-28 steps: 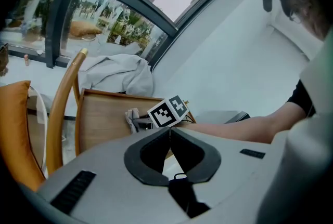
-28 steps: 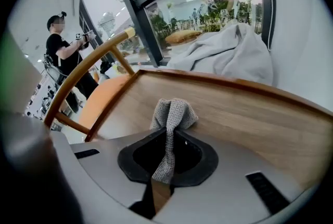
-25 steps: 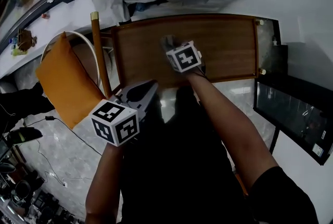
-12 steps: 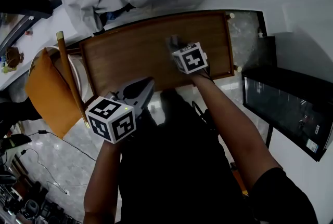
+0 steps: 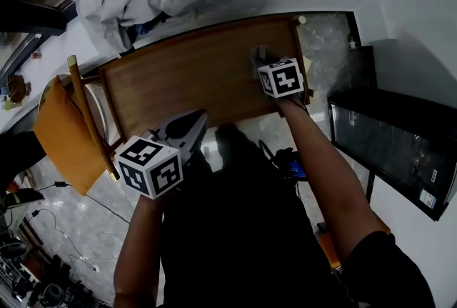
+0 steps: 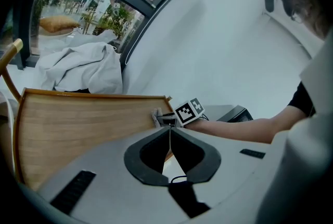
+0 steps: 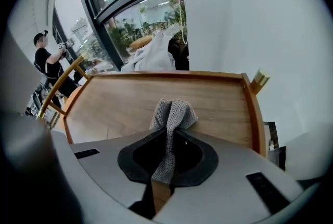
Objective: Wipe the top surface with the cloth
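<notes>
Grey cloth (image 7: 176, 111) is clamped between the right gripper's (image 7: 170, 132) jaws, its bunched end down on the wooden tabletop (image 5: 186, 81) near the right edge. The left gripper (image 6: 169, 127) hovers by the near edge, jaws together, empty.

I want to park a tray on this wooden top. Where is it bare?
The wooden top is bare from its left rim across to the cloth, pinched by the right gripper near the right rim. Only that end is crowded; the left gripper hangs by the front edge.
</notes>
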A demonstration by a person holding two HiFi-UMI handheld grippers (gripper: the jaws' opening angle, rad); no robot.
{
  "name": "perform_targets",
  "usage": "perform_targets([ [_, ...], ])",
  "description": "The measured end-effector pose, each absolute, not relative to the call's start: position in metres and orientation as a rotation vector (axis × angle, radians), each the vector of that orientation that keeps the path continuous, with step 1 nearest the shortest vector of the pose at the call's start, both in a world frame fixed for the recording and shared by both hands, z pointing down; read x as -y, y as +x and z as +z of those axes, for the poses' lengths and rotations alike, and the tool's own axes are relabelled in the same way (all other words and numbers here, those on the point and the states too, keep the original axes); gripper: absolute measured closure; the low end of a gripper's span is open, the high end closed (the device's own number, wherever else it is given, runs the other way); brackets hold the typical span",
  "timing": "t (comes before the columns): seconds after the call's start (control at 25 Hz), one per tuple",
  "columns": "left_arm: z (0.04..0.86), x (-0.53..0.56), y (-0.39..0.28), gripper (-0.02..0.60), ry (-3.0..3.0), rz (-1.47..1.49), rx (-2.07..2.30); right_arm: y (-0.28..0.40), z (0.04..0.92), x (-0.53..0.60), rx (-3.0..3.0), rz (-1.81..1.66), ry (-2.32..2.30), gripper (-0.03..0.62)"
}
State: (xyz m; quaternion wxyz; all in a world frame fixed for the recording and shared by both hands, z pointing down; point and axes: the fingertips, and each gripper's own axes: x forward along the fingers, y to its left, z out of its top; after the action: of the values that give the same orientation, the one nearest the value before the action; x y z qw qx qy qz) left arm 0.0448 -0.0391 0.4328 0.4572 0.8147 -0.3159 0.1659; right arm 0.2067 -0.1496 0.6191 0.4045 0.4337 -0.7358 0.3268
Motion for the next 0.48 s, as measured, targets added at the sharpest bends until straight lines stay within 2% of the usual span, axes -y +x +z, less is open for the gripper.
perform_targets([
  [0.48,0.430,0.047,0.051,0.563,2.021,0.405,0.777,0.269,0.611,0.163,1.679,0.786,1.144,0.551],
])
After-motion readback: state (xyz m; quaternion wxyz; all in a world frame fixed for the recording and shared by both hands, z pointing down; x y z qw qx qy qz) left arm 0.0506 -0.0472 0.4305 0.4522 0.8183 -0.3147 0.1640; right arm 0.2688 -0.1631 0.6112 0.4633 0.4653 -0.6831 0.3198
